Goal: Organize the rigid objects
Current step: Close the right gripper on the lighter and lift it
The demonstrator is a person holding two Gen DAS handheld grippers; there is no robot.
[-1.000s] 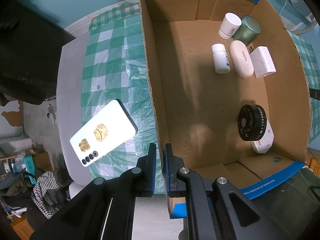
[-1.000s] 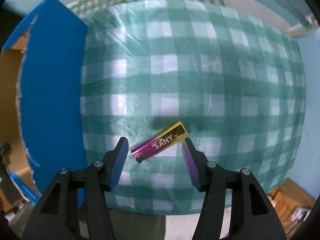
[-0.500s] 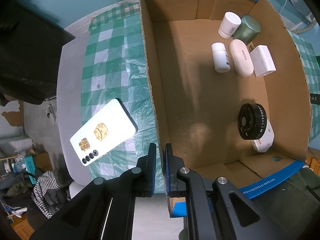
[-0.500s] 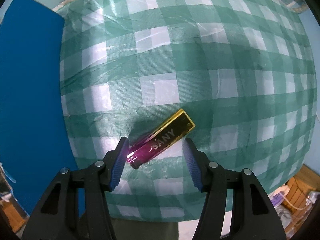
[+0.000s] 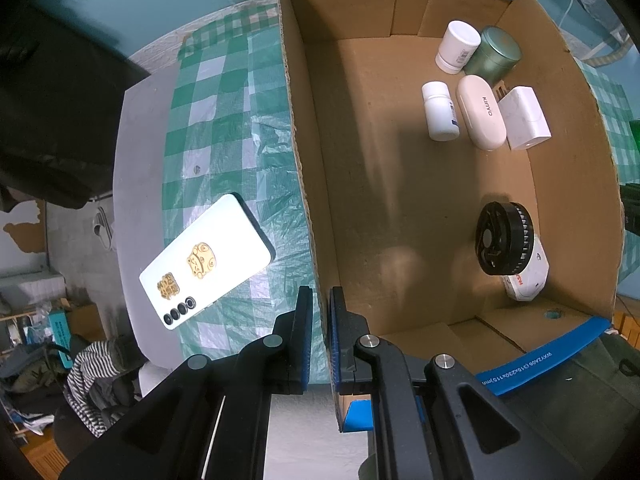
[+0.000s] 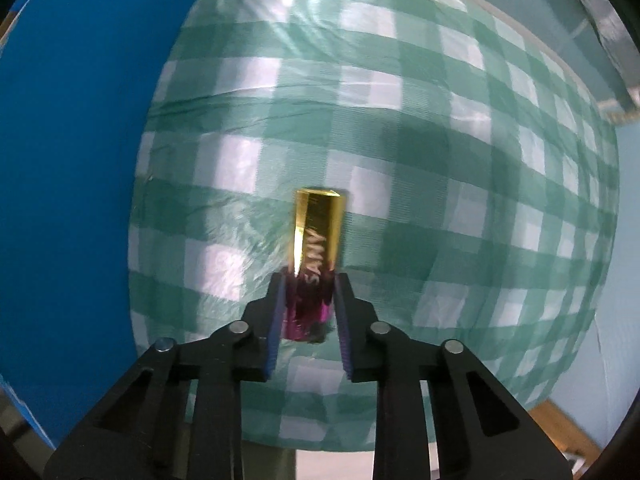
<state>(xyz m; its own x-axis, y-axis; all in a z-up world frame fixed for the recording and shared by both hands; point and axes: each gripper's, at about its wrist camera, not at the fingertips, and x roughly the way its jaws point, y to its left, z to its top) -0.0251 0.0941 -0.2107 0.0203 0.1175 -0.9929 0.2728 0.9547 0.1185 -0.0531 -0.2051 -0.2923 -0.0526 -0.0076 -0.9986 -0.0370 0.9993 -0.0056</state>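
A gold and purple bar [image 6: 320, 232] marked SANY lies on the green checked cloth [image 6: 460, 152]. My right gripper [image 6: 310, 292] points down at it, its jaws closing, with both pads against the bar's purple end. In the left wrist view my left gripper [image 5: 320, 300] is shut on the near part of the cardboard box's left wall [image 5: 304, 160]. A white phone [image 5: 208, 260] with gold stickers lies face down on the cloth, left of the box.
Inside the box lie two white bottles [image 5: 440, 116], a green tin [image 5: 494, 56], a white oval case [image 5: 480, 116], a white adapter [image 5: 526, 118] and a black fan [image 5: 502, 240]. The box's blue outer side [image 6: 80, 160] stands left of the right gripper.
The right gripper sank toward the cloth and rolled, so the bar now lines up between its fingers. Its jaws went from wide apart to closed on the purple end. The left gripper has not moved.
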